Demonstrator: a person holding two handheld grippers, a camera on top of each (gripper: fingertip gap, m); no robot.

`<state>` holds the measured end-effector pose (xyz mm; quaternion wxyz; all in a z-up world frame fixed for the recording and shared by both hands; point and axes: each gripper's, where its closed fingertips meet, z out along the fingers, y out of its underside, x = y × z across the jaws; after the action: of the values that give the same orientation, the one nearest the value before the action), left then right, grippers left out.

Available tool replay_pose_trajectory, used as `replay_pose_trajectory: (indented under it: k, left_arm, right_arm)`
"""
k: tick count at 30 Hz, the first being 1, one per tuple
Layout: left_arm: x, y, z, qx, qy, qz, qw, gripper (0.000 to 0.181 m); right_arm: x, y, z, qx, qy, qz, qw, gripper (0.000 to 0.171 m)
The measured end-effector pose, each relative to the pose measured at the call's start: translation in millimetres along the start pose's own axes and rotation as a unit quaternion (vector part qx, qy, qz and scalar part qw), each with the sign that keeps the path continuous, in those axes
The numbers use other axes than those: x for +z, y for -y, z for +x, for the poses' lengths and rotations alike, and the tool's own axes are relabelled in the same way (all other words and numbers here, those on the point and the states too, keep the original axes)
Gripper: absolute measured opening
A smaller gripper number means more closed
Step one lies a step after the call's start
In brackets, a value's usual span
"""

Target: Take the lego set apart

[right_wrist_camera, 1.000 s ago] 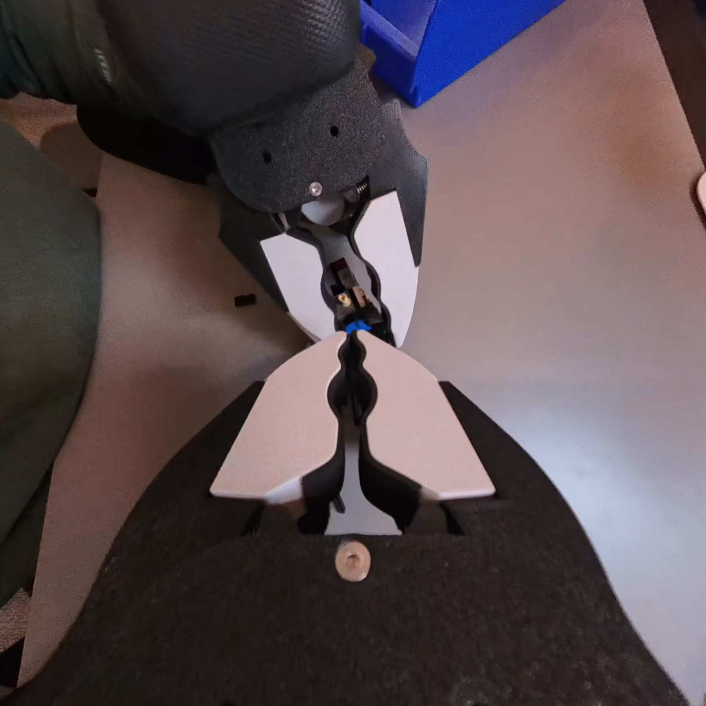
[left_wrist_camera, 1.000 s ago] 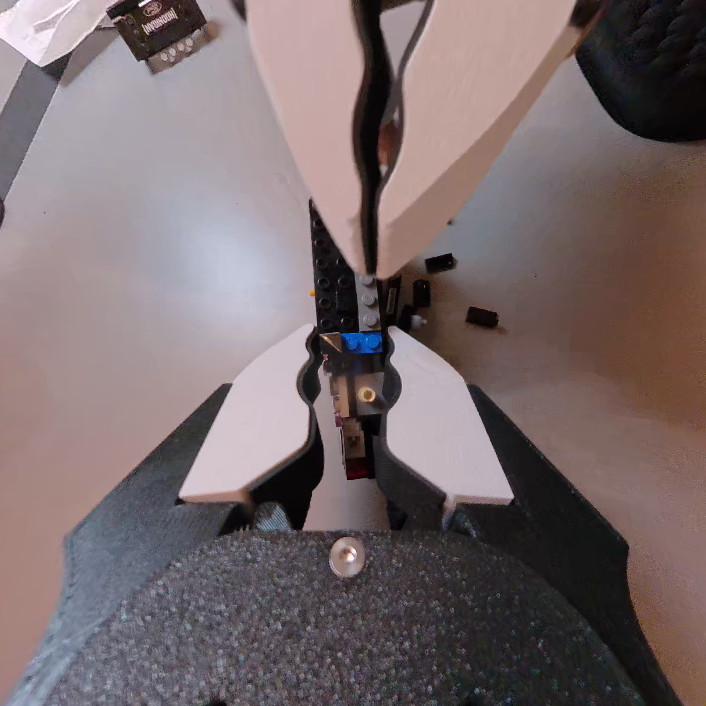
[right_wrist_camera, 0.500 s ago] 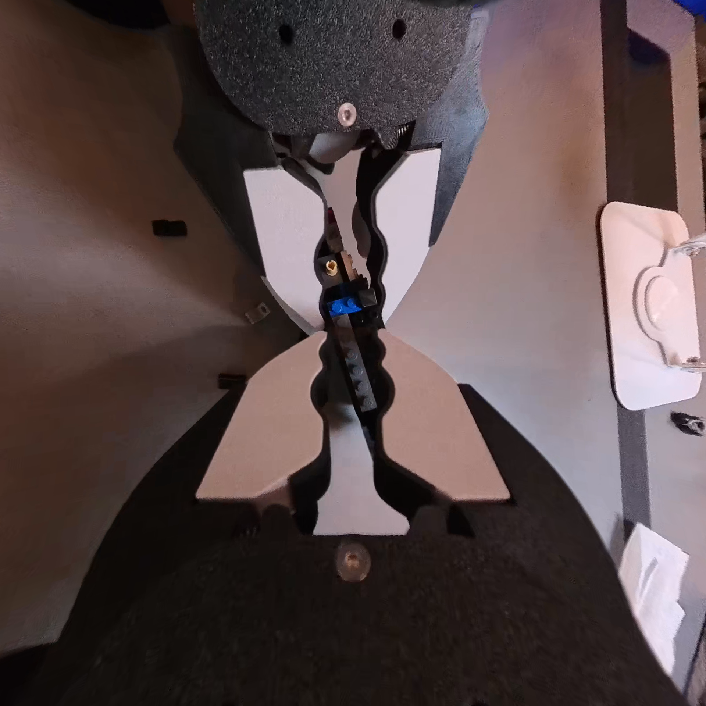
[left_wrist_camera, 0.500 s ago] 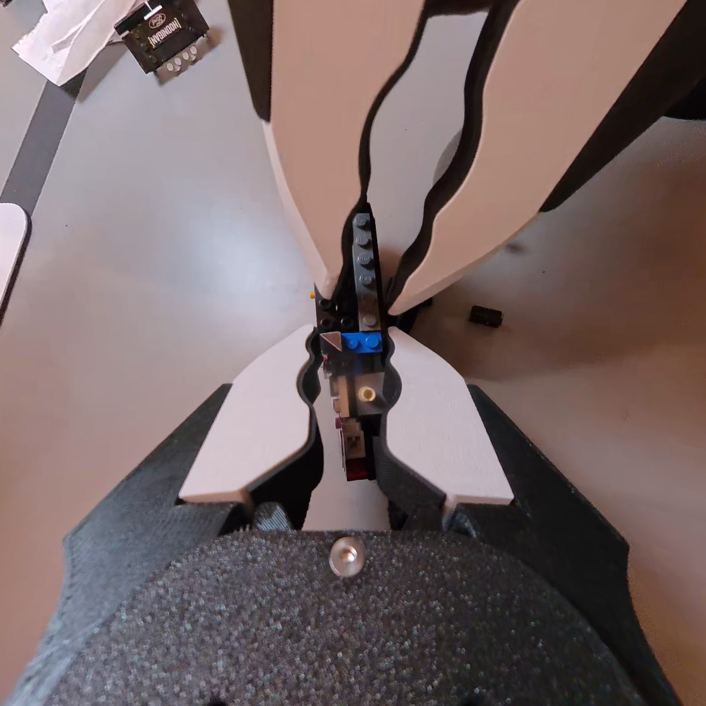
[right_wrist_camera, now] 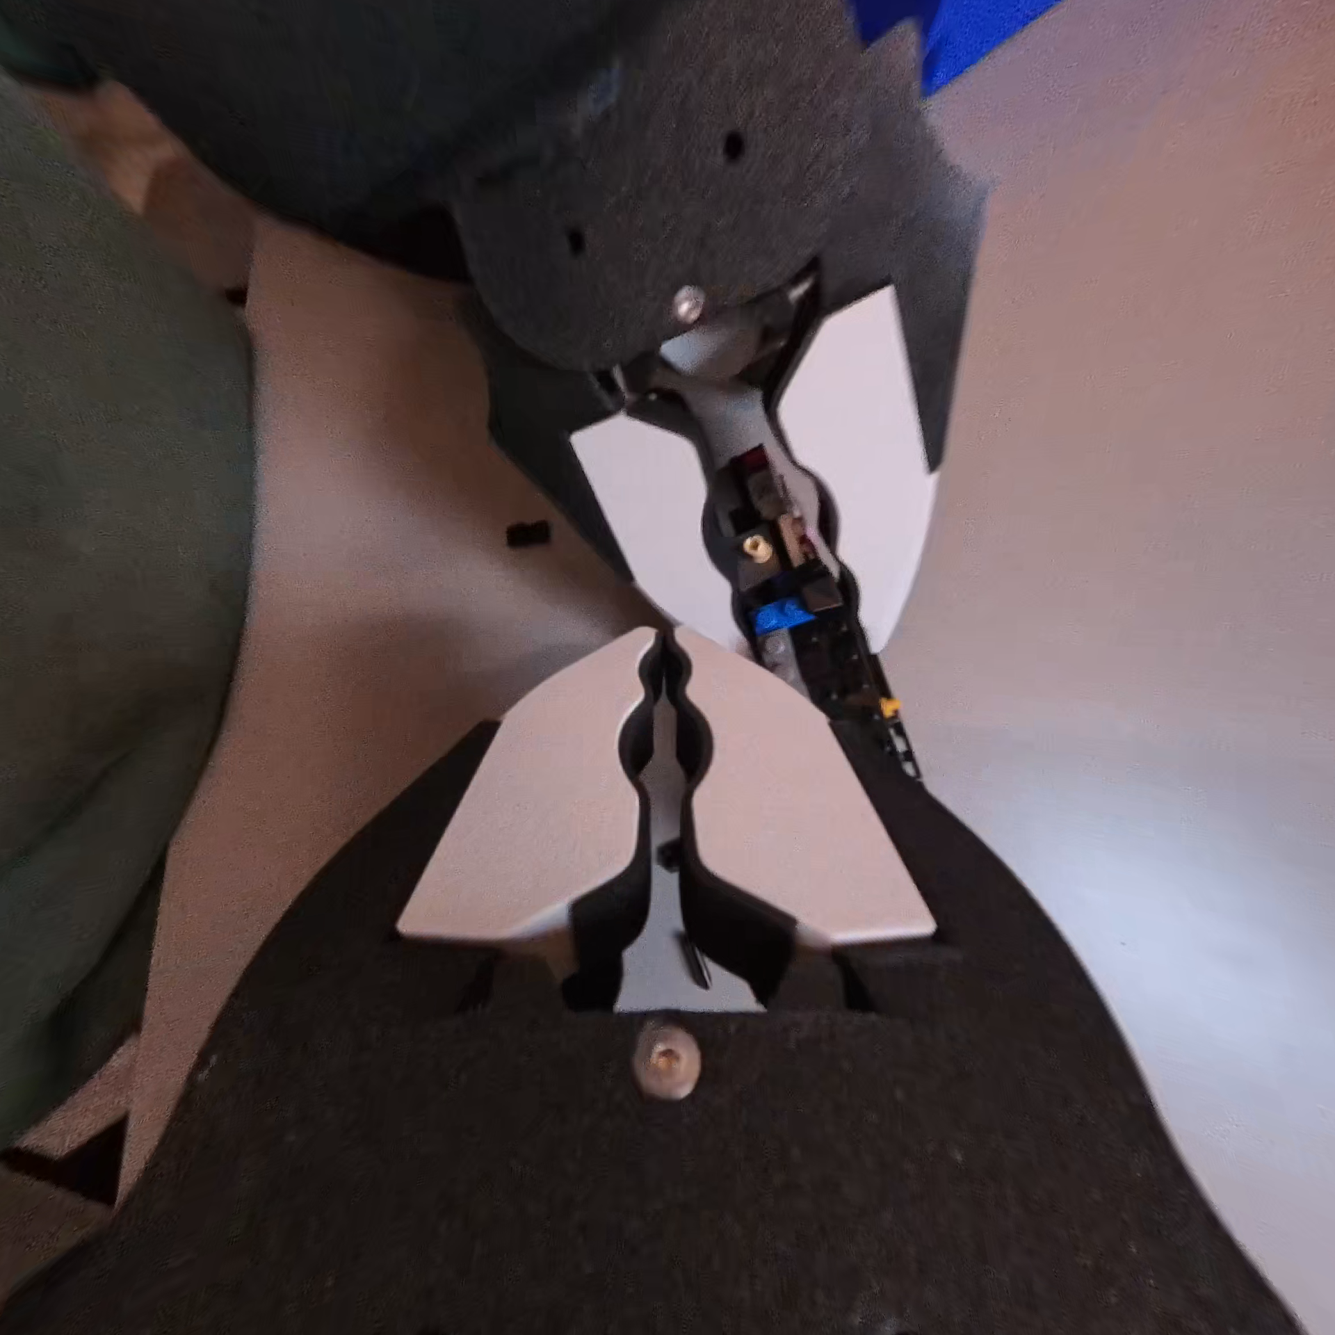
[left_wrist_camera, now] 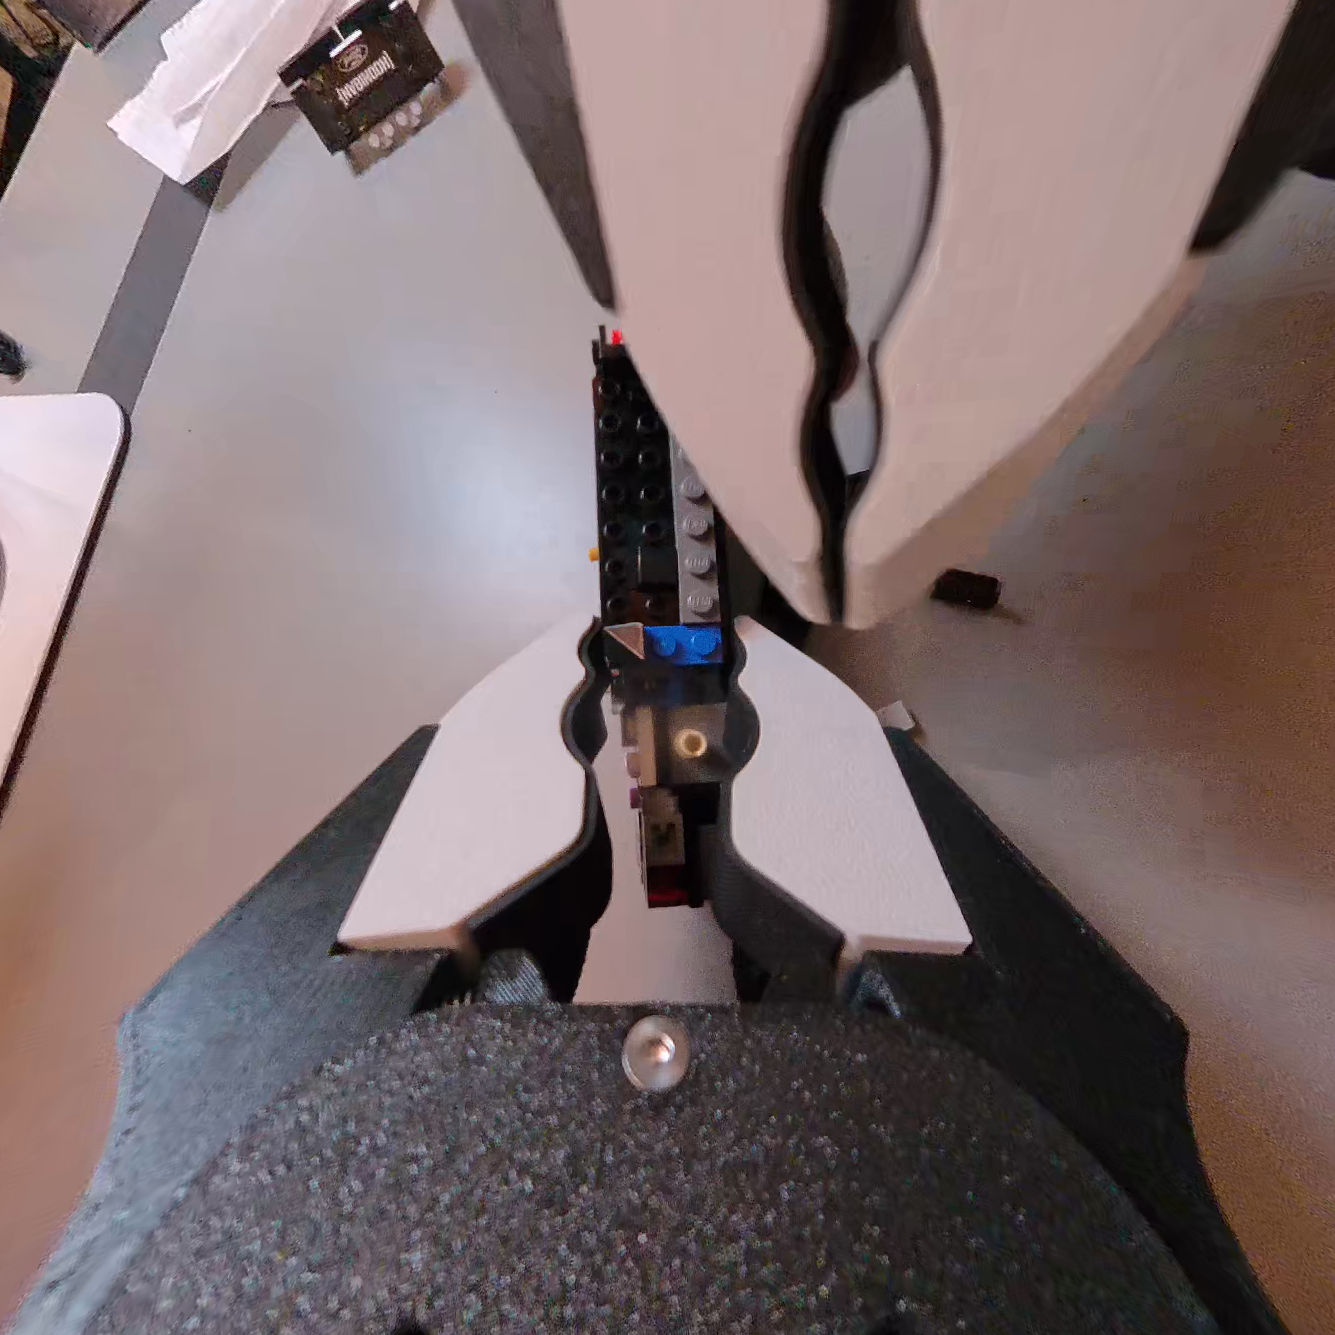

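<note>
Left gripper [left_wrist_camera: 668,650] clamped; right gripper [right_wrist_camera: 668,636] closed, tips facing

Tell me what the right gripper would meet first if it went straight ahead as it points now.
Probably the left gripper's white finger, which lies just ahead of the shut right gripper. The lego set sits off to the side of that line. Depth is unclear.

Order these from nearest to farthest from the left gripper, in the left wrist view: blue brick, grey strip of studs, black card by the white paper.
1. Blue brick, between the left gripper fingers.
2. Grey strip of studs, just ahead.
3. Black card, far upper left.
</note>
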<state>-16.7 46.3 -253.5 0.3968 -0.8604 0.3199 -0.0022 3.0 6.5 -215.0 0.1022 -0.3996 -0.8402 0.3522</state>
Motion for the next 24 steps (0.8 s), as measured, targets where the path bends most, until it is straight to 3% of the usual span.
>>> replay_pose_trajectory:
  k: [6,13,24]
  left_arm:
    - [0,0,-1,-0.010,-0.005,0.004,1.000,0.030]
    - [-1,1,-4,-0.036,-0.008,-0.003,0.999,0.030]
    - [0,2,-4,-0.034,0.001,-0.013,0.999,0.030]
  right_arm:
    - [-5,-7,30,-0.050,-0.128,-0.036,0.990,0.024]
    - [-3,-9,39,-0.079,-0.185,-0.081,0.976,0.022]
    - [-6,-5,40,0.090,-0.078,-0.039,0.992,0.014]
